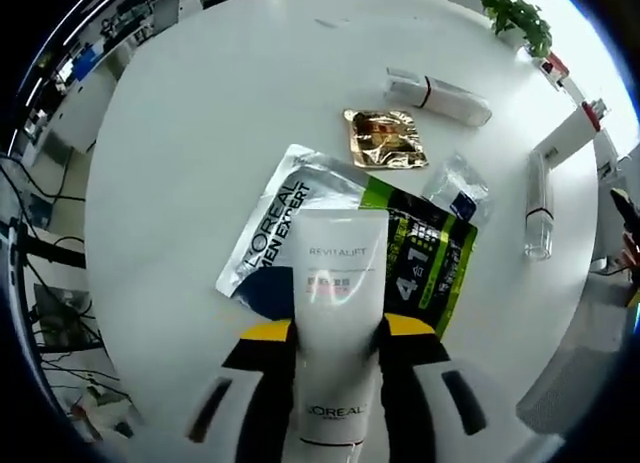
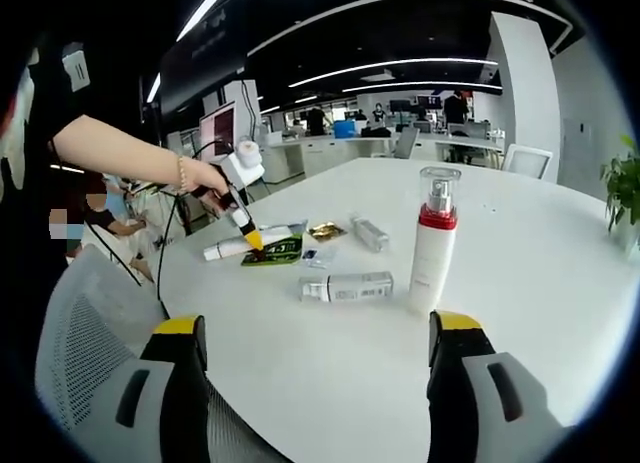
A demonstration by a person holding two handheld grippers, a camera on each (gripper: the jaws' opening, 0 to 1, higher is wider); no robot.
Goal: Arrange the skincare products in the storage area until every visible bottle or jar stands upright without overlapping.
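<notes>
My left gripper point(image 1: 338, 328) is shut on a white L'Oreal Revitalift tube point(image 1: 338, 283), held low over a silver and green Men Expert sachet point(image 1: 420, 258) lying flat on the white round table point(image 1: 200, 133). In the right gripper view a person's hand holds that left gripper point(image 2: 245, 233) with the tube point(image 2: 225, 248) at the table's far left. A white pump bottle with a red collar point(image 2: 435, 248) stands upright. A white bottle point(image 2: 347, 286) lies on its side beside it. My right gripper point(image 2: 318, 328) is open near the table edge, with nothing between its jaws.
A gold sachet point(image 1: 385, 138), a small clear sachet point(image 1: 458, 188) and two lying bottles point(image 1: 440, 95) point(image 1: 538, 208) sit beyond the tube. A grey tube point(image 2: 370, 233) lies mid-table. A mesh chair point(image 2: 90, 363) stands at the near edge. A potted plant point(image 1: 515, 13) stands at the far rim.
</notes>
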